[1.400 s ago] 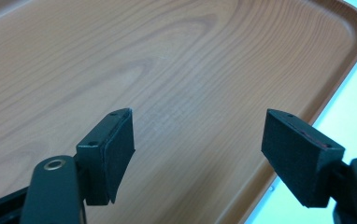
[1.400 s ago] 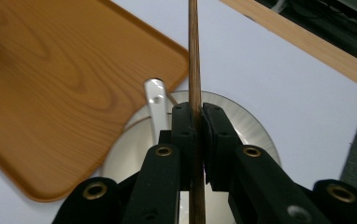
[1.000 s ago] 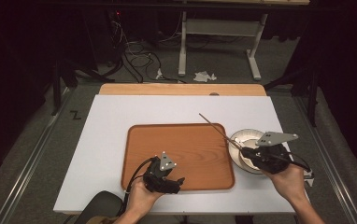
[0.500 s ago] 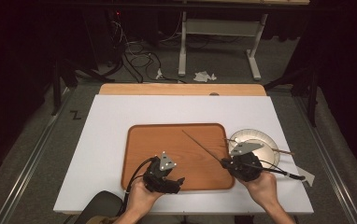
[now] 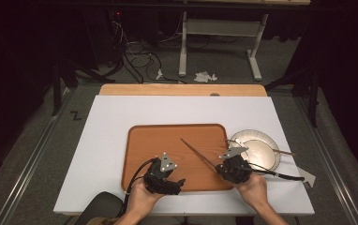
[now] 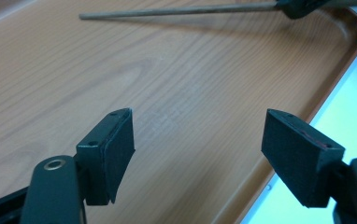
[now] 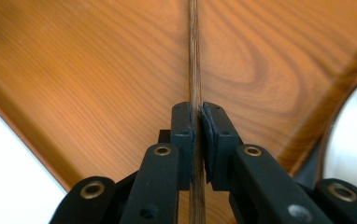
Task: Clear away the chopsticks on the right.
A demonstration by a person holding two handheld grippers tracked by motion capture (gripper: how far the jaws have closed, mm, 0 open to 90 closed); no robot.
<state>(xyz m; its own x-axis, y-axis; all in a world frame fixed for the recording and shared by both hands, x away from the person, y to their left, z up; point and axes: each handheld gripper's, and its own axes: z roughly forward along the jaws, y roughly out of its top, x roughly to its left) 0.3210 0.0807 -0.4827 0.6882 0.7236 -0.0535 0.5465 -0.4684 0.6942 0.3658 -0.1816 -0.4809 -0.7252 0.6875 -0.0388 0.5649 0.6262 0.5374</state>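
Your right gripper pinches a thin wooden chopstick between its fingers; the stick extends up and to the left over the wooden tray. The right gripper view confirms the grip: both fingers are pressed against the stick, with tray grain beneath. Your left gripper sits at the tray's near edge, its fingers spread apart with nothing between them. The left gripper view shows the chopstick farther off above the tray. A white bowl stands just beside the tray on the white surface, with a second stick resting across it. The stick's rear end is hidden behind the right gripper.
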